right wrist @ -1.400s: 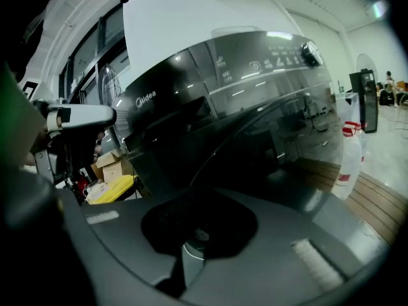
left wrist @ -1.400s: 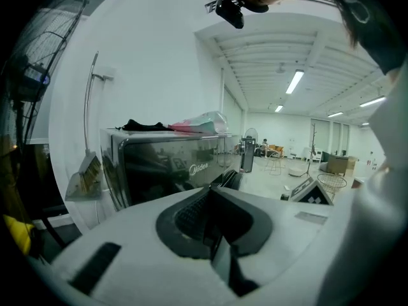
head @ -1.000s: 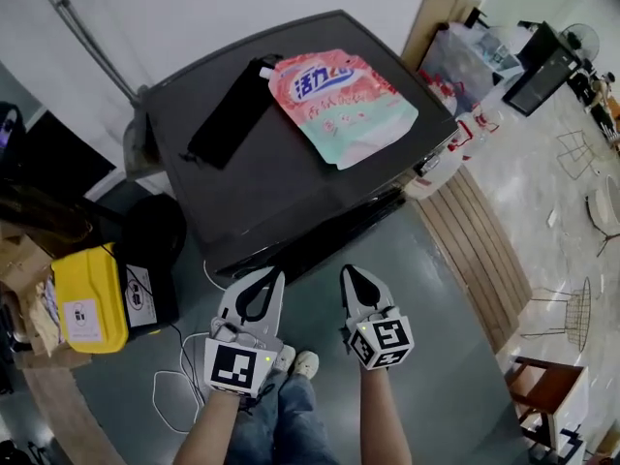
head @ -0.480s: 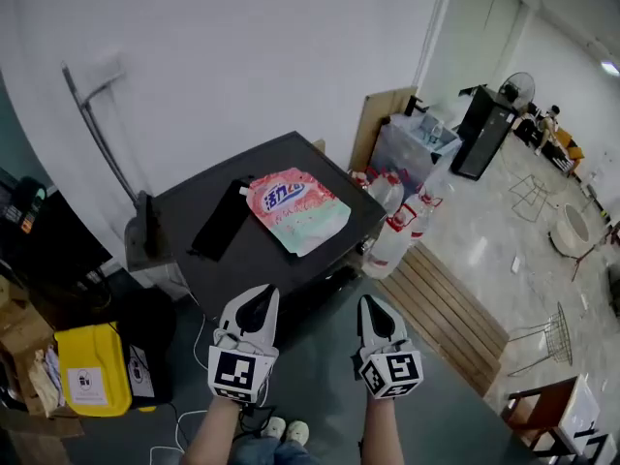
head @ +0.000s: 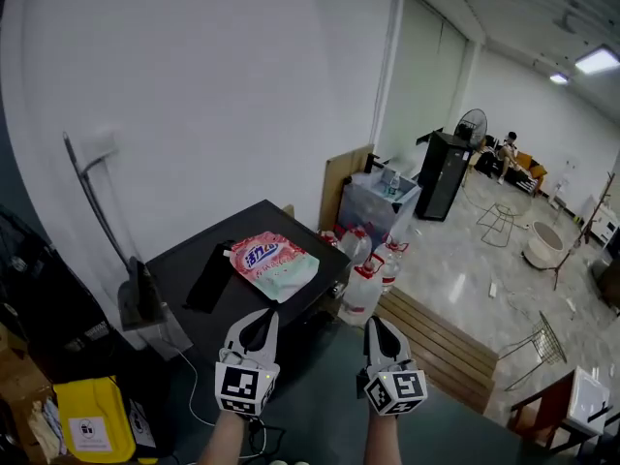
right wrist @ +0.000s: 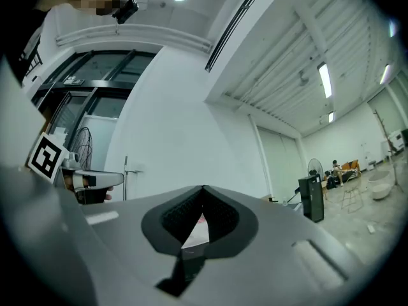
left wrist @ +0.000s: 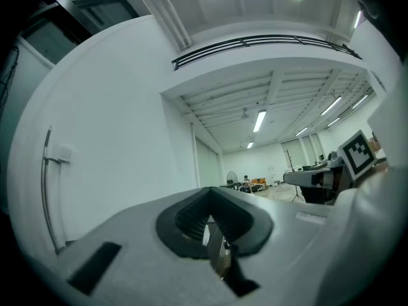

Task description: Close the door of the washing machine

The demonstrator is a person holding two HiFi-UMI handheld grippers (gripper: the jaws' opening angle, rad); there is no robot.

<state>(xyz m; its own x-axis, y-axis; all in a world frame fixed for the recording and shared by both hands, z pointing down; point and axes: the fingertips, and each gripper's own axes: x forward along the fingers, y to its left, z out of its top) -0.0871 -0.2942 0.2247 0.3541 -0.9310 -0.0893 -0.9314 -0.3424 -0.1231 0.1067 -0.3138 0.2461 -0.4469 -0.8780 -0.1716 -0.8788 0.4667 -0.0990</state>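
Now | left gripper [head: 260, 322], right gripper [head: 379, 326]: jaws together | clear of washing machine [head: 180, 260]

The left forearm [head: 226, 444] and right forearm [head: 384, 446] reached forward side by side from the bottom edge of the head view, each ending in a grey two-jaw claw. The left claw [head: 261, 318] and the right claw [head: 376, 324] were held near each other, apart and roughly parallel, pointing away from the body at about level. In each claw's own view, the jaws met at their tips with nothing between them.
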